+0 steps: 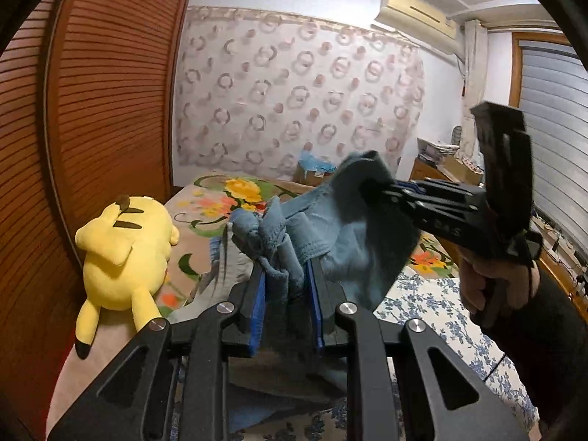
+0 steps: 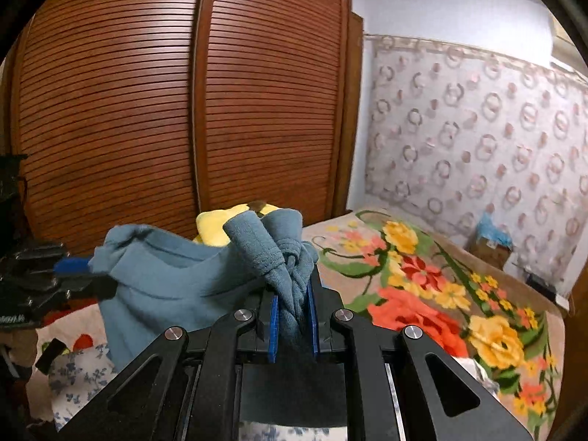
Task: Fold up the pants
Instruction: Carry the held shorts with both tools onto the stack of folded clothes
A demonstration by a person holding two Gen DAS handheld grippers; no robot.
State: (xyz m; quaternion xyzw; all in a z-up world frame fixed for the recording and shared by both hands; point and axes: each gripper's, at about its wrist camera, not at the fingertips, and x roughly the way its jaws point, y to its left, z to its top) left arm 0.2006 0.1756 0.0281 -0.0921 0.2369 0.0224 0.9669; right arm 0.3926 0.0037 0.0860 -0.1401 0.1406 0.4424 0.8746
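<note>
Blue-grey fabric fills the space between my claws: the pants [image 1: 330, 235] hang bunched in the air above the bed [image 2: 422, 279], strung from one claw to the other. Nearest in the left wrist view, my left claw [image 1: 284, 275] is pressed together on a crumpled wad of the pants, the cloth squeezed between its blue pads [image 1: 257, 301] and spilling out above the tips in knotted folds. From the right wrist view my right claw [image 2: 294, 294] is likewise pinching a twisted bundle of the same fabric, which rises in a rolled peak just past the fingertips. Each claw shows in the other's camera: the right one reaches in from the right side of the left view, gripped by a hand [image 1: 492, 283] in a dark sleeve, its tips buried in the upper edge of the cloth; the left one sits at the far left edge of the right view, a blue pad touching the hem. Below the pants lies a white sheet with blue flowers [image 1: 433, 305], and beyond it a beige blanket with big yellow and red flowers [image 2: 441, 294]. A yellow plush toy [image 1: 125, 253] lies face down near the left edge of the bed, close to the brown slatted wardrobe doors [image 2: 183, 110]. Farthest off I see a curtain with ring patterns [image 1: 294, 103], a cardboard box [image 2: 490, 251] at its foot, and a wall air conditioner [image 1: 419, 14] high up
</note>
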